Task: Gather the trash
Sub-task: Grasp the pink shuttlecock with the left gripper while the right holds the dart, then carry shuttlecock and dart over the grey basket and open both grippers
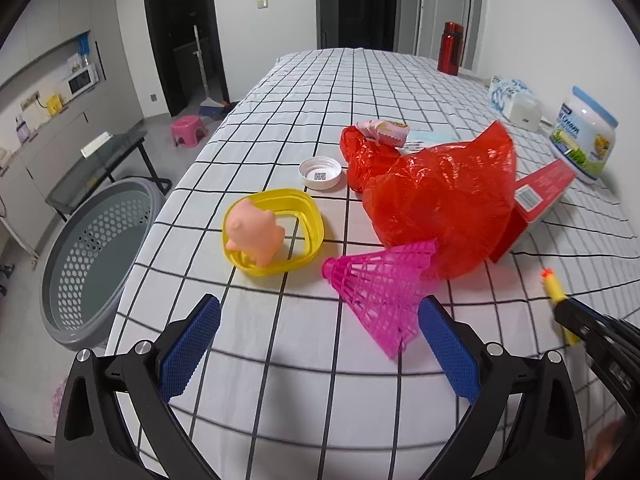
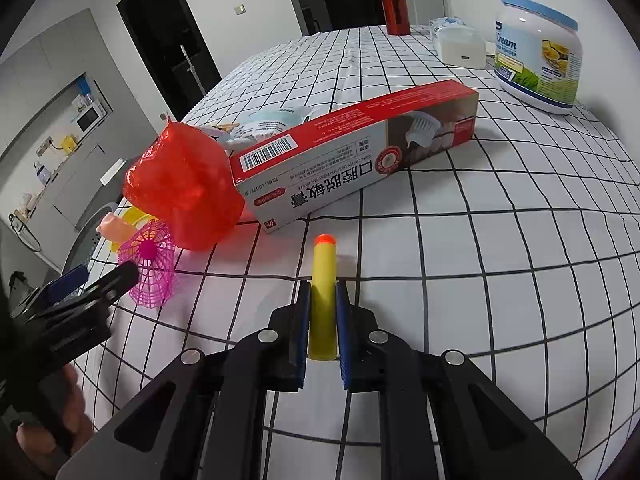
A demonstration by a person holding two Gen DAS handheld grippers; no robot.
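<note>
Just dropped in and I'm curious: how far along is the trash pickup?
Barely begun: the grey basket beside the table looks empty. In hand: the right gripper is shut on a yellow foam dart. The left gripper is open, by the pink shuttlecock. Still on the table: red bag, toothpaste box, white cap and wrappers.

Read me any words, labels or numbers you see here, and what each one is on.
"Cream": white tub.
"口腔脱敏膏", upside down: red and white box.
Box barcode digits and small print: too small.
QR code in white lid: no readable text.
Pink wrapper: blurred.
</note>
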